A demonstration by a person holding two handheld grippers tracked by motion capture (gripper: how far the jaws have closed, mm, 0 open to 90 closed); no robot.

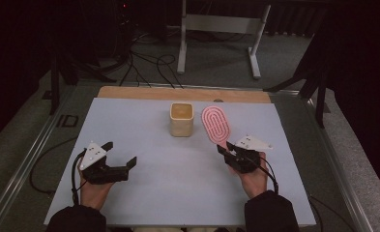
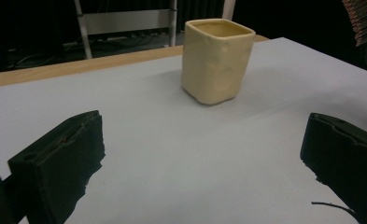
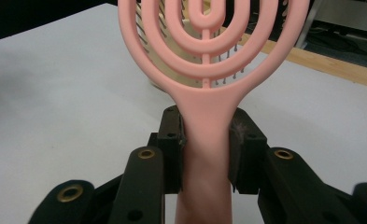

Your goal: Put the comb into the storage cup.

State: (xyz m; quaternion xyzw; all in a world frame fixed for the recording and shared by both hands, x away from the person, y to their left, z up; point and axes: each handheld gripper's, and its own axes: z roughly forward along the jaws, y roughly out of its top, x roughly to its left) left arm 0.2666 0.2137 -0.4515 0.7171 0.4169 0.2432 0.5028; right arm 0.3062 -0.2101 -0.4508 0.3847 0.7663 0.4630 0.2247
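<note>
Hairbrush (image 1: 216,124) in right tool (image 1: 231,150), beside cup (image 1: 182,119).

We cannot see the whole pink hairbrush (image 3: 204,70) in the right gripper view: its head is cut off by the top edge, and the lower handle leaves the bottom edge. The brush also hides most of the beige cup (image 3: 172,74) behind it. In the left gripper view, only a corner of the bristles shows at the top right, and both jaws are cut by the picture's edges. In the high view, the person's sleeves (image 1: 270,215) are cut at the bottom edge.
</note>
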